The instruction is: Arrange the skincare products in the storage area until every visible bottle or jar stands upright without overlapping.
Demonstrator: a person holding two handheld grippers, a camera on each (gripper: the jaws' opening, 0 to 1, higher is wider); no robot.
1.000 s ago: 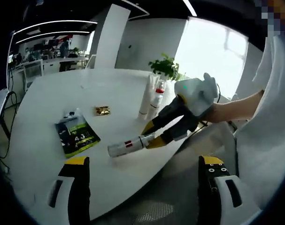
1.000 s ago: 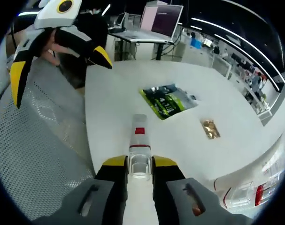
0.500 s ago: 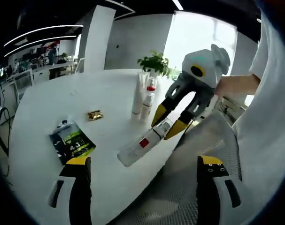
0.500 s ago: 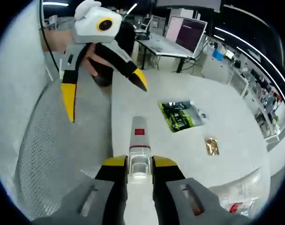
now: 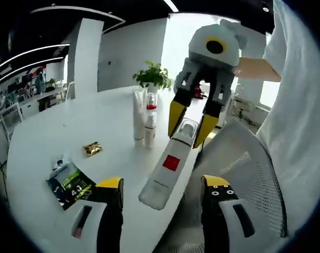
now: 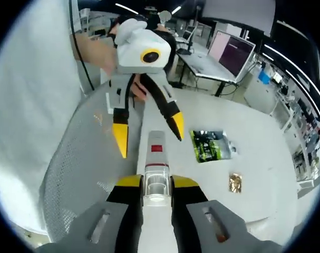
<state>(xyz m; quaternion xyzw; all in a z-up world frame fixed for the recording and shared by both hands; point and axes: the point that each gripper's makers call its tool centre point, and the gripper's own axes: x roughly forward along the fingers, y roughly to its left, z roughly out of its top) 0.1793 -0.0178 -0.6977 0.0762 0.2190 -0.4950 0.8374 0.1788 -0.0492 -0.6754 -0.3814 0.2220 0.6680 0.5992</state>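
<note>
Left gripper view: own left gripper rises from 6 o'clock, jaws spread wide, nothing between them. The white tube, with a red square on its label, hangs in the air between the two grippers, slanted, its free end pointing down toward 7 o'clock just above the left jaws. At 1 o'clock the right gripper is clamped on the tube's capped end. Two upright bottles stand on the white table at 11 o'clock, a potted plant just behind them. Green packet at 8 o'clock, small gold packet between it and the bottles. A mesh chair sits at 4 o'clock.

Right gripper view: own right gripper at 6 o'clock grips the tube by its clear cap end; tube runs up toward 12 o'clock. The left gripper comes in from 12 o'clock, yellow tips splayed either side of the tube's far end, not touching it. Green packet at 3 o'clock, gold packet at 4 o'clock, both on the table.

Judgement: step in hand looks like a handover or a two-handed re-grip so the tube can be stood up. To do it well: bring the left jaws square across the tube body, close firmly before the right lets go, then carry it to a bare patch beside the standing bottles, well apart from them, and set it down vertical.
</note>
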